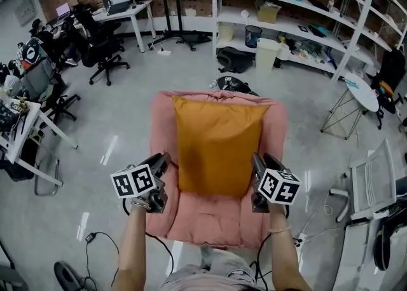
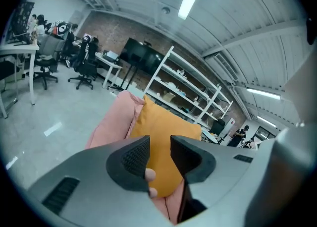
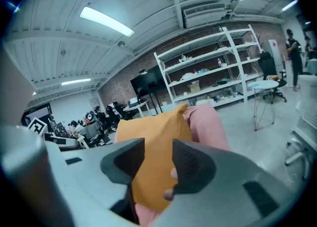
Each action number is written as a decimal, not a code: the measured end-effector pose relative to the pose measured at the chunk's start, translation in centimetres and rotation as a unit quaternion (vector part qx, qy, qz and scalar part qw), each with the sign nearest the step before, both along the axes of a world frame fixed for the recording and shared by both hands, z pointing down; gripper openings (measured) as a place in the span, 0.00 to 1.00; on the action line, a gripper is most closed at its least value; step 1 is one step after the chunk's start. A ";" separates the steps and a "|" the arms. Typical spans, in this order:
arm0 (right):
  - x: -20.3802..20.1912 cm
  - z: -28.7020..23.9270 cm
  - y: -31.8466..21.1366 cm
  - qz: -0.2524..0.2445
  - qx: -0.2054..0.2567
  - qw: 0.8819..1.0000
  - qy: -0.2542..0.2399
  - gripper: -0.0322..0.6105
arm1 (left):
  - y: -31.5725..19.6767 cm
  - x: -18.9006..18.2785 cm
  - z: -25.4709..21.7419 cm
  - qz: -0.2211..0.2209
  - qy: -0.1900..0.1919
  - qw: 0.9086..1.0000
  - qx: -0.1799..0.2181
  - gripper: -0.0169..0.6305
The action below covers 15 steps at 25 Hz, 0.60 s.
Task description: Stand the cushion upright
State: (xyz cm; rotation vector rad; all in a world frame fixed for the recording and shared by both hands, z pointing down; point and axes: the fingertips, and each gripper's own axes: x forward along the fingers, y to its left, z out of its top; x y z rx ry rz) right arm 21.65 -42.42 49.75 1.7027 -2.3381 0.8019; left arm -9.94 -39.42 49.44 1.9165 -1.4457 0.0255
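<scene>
An orange cushion stands upright against the backrest of a pink armchair. My left gripper hovers beside the cushion's lower left corner, and my right gripper beside its lower right corner. In the left gripper view the cushion shows beyond the left gripper, whose jaws stand apart with nothing pinched. The right gripper view is alike: the right gripper is open, and the cushion and the chair's pink back lie past it.
White shelving with boxes lines the back wall, with a white bin and a black bag below it. Office chairs and desks stand at the left. A small folding table is at the right. Cables trail on the floor.
</scene>
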 end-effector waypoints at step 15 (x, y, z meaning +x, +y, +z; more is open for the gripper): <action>-2.2 -2.5 13.5 -0.016 0.026 0.999 0.012 0.33 | 14.3 -0.4 -2.6 0.004 -0.008 1.000 0.019 0.18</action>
